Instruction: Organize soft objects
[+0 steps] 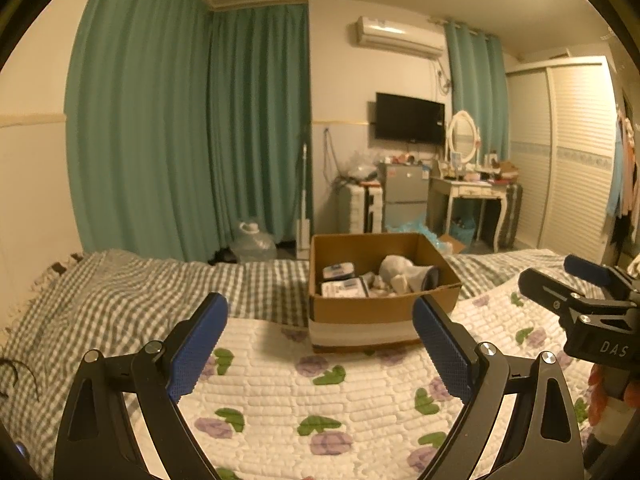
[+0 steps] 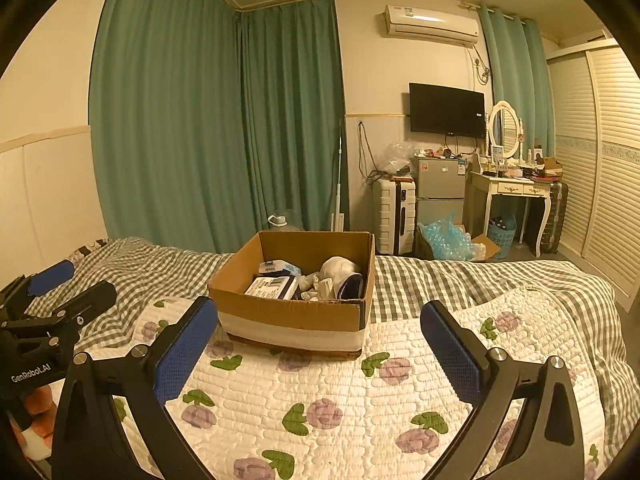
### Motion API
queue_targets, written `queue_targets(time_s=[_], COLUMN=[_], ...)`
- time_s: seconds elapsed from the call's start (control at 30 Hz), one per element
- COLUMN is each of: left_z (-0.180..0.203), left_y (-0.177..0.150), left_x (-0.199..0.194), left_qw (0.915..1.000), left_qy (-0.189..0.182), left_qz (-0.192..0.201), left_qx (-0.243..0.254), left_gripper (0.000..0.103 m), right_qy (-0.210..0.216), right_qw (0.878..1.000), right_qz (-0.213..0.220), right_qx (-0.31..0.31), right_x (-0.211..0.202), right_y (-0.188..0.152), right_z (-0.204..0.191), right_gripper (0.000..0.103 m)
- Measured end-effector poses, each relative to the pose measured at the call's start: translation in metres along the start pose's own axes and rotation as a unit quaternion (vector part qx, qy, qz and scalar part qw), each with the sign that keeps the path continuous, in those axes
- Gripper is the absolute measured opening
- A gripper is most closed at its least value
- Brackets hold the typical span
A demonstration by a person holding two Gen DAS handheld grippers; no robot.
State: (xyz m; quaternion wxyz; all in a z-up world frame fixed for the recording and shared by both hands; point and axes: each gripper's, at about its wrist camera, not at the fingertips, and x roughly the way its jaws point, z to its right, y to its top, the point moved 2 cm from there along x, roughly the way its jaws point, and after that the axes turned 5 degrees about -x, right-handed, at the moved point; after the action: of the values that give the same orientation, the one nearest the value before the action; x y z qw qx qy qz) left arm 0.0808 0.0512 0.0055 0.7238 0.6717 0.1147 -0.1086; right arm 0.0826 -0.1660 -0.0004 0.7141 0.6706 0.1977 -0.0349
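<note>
Between the blue pads of the left gripper (image 1: 320, 344), nothing is being held: its jaws are standing wide apart over the quilt (image 1: 320, 408), pointing level toward the box (image 1: 380, 308). The right gripper (image 2: 320, 344) is posing the same way, jaws spread wide and empty, aimed forward along the bed (image 2: 460, 280) with the box slightly left of its centre line. Both are hovering side by side above the quilt and near each other, each showing at the edge of the other's view; the right one, seen from the left camera, is also gaping with nothing in it.

Just ahead of both, the open cardboard box is sitting on the far edge of the flowered quilt, where it is meeting the checked blanket (image 1: 140, 284). Inside it, a white soft bundle (image 2: 340, 270) is lying toward the right, leaning beside a dark-rimmed piece (image 2: 352, 284), with flat printed packs (image 2: 272, 286) lying at the left. What the small crumpled bits between them are, I cannot tell.

Beyond the bed, green curtains (image 2: 216, 120) are hanging to the floor, and a fridge (image 2: 440, 188) and a dressing table (image 2: 516, 190) are standing under a wall-mounted TV (image 2: 446, 110).
</note>
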Motion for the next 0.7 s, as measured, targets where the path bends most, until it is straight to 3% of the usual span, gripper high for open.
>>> queue_targets(time_s=[0.7], left_z=[0.0001], left_y=[-0.0002], left_x=[-0.0008], left_qw=[1.0], left_qy=[0.0], left_qz=[0.0], left_qx=[0.002], left_gripper=[0.095], right_qy=[0.0], right_qw=[1.0], right_qz=[0.0], right_qx=[-0.001], right_x=[0.0013], right_y=[-0.0025], right_z=[0.001], right_gripper=[0.102])
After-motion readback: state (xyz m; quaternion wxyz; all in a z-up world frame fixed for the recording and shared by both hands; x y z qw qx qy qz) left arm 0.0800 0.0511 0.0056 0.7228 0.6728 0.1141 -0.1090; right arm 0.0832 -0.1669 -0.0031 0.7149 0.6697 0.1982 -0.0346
